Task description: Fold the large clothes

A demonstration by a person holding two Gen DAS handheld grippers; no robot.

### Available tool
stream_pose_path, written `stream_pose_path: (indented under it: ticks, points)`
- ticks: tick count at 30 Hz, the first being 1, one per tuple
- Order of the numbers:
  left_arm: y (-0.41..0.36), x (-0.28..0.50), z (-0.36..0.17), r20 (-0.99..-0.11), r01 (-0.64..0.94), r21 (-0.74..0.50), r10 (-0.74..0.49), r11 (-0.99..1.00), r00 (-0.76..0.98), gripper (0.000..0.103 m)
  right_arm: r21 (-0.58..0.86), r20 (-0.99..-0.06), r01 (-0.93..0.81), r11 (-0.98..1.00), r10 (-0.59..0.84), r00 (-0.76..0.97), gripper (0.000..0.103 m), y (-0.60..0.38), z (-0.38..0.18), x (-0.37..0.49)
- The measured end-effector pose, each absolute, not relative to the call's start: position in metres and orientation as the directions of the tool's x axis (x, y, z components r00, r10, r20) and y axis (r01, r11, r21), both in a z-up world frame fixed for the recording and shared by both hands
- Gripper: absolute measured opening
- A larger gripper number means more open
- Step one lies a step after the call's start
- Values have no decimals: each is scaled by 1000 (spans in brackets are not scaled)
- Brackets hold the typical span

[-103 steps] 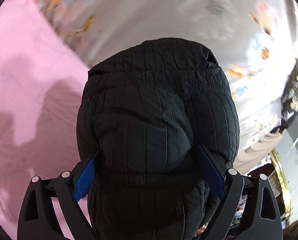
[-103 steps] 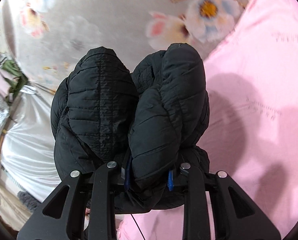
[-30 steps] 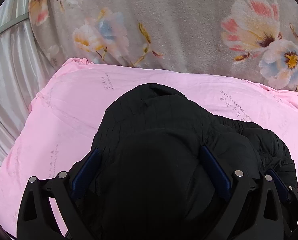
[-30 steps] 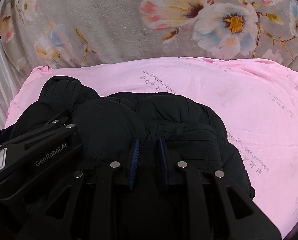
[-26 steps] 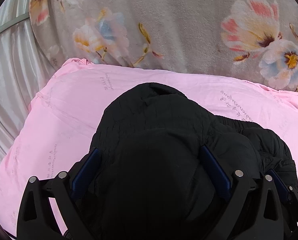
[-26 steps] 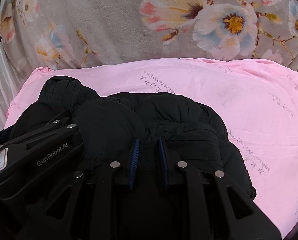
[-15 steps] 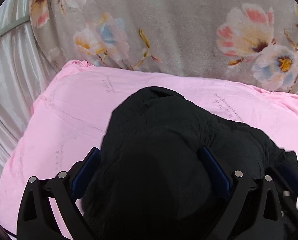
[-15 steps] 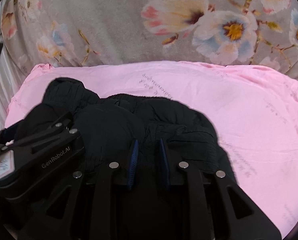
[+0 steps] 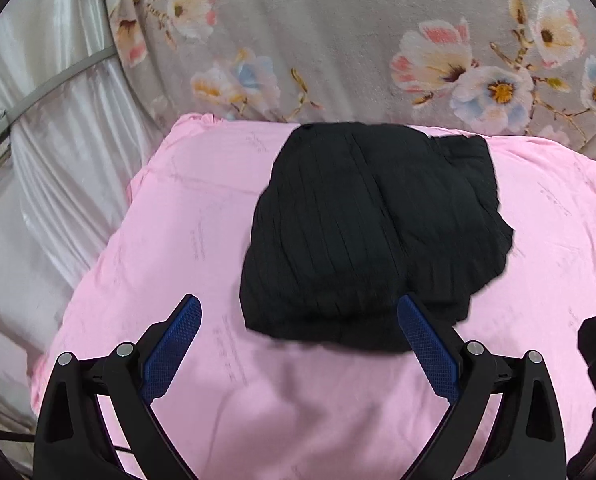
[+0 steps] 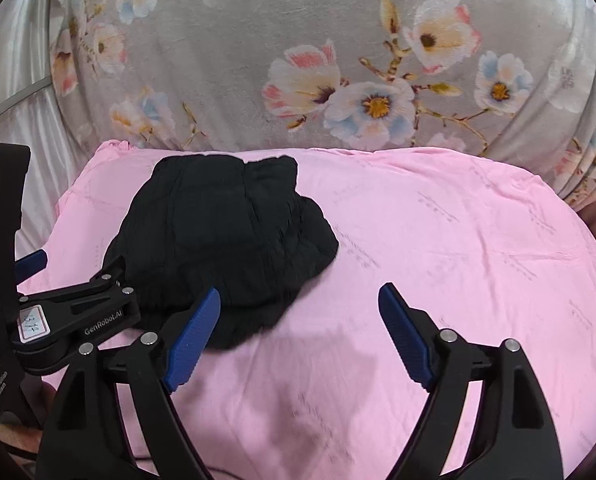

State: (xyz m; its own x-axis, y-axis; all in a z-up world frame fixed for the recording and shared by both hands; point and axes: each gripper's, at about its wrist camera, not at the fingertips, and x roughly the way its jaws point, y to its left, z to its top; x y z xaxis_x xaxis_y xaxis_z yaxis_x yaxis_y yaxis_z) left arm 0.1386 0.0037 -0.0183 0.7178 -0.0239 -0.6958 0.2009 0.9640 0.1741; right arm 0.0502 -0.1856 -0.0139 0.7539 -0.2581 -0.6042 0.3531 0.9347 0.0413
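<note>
A black quilted jacket [image 9: 374, 232] lies folded in a compact bundle on the pink sheet [image 9: 298, 408]. It also shows in the right wrist view [image 10: 225, 240], toward the sheet's far left. My left gripper [image 9: 300, 320] is open and empty, just short of the bundle's near edge. My right gripper [image 10: 300, 304] is open and empty, over bare pink sheet to the right of the bundle. The left gripper's body [image 10: 69, 320] shows at the left of the right wrist view.
A grey floral blanket [image 10: 338, 60] covers the bed beyond the pink sheet [image 10: 458, 240]. White satin drapery [image 9: 49, 140] hangs at the left. The pink sheet extends bare to the right of the jacket.
Both grippers have let go of the jacket and pulled back and up. The right gripper's jaws opened wide. The bundle now rests on the sheet by itself.
</note>
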Motion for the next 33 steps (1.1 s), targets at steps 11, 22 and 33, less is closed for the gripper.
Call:
stream_pose_path:
  ticks: [11,22,33]
  points:
    - [8,82,-25,-712,209,140,-48,968,700,98,38,-653,370,928,-257,712,82,-175,-37,2]
    - [11,60,-35,-708,197,147,-36,969,705,98,18,-669,352,936,-251,700,82,-163,-49,-13]
    - [16,51,-29,-684,174,158,-19,972,729,98,12,-661,348,937,-254,706,82,-162,-46,-19]
